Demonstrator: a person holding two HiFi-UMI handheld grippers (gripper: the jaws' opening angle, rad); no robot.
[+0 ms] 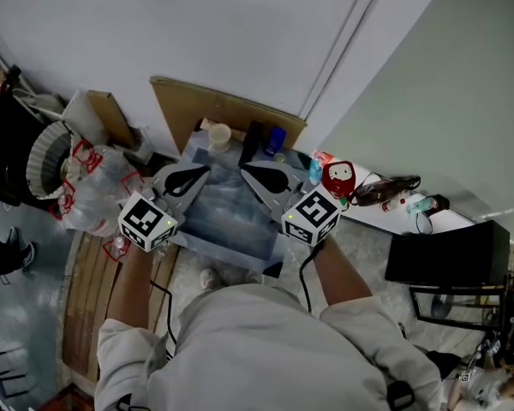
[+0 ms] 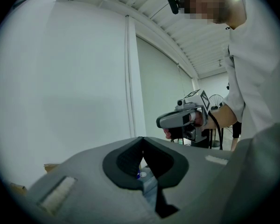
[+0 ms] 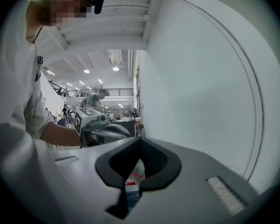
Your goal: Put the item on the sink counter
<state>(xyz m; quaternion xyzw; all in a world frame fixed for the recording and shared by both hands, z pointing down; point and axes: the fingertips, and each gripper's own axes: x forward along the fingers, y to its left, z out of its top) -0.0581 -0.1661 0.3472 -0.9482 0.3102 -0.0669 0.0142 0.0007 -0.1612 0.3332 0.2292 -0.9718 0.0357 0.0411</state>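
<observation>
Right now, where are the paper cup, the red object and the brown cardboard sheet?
paper cup (image 1: 219, 134), head view, on its open top.
red object (image 1: 338, 179), head view, on its red body.
brown cardboard sheet (image 1: 184, 114), head view, on its bare face left of the cup.

cup (image 1: 219, 135) behind sink (image 1: 226, 205), bottle (image 1: 316, 169) right

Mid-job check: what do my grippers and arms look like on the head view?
The left gripper and right gripper are grey with pointed jaws lined by black pads. Each carries a white cube printed with black square markers and a small green light. A black cable trails from each. The sleeves are pale grey, leaving the forearms bare.
</observation>
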